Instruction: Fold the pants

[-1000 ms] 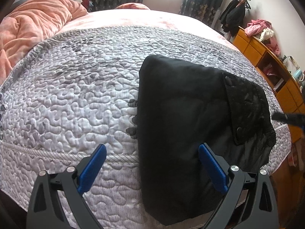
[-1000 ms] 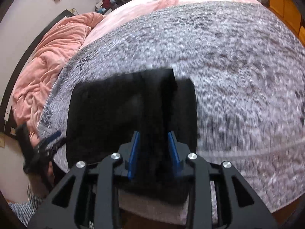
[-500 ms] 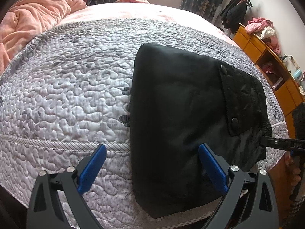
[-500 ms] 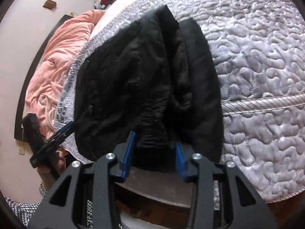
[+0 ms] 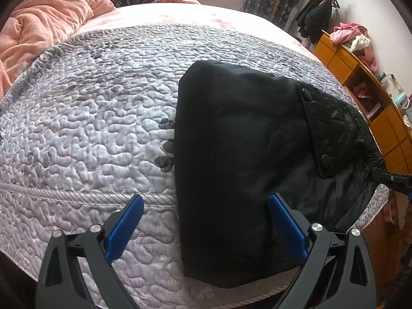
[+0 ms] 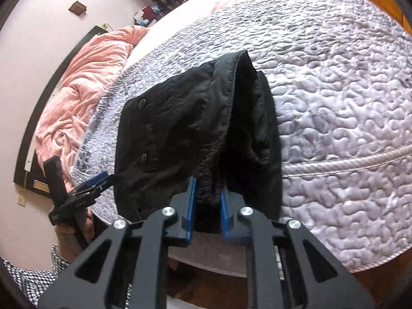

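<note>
Pants point(image 5: 239, 170), folded to a black block at the quilted bed's point(image 5: 90, 128) near edge, lower centre-right in frame, need steadying: right gripper point(image 6: 206, 206) clamped on their end should tug evenly, while left gripper point(image 5: 206, 221), spread wide and empty, presses the fold flat.

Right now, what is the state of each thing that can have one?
pants: folded, lying on the bed, one edge lifted.
left gripper: jaws open, holding nothing.
right gripper: jaws shut on the pants' edge.
pink blanket: crumpled.
quilted cover: spread flat.
</note>
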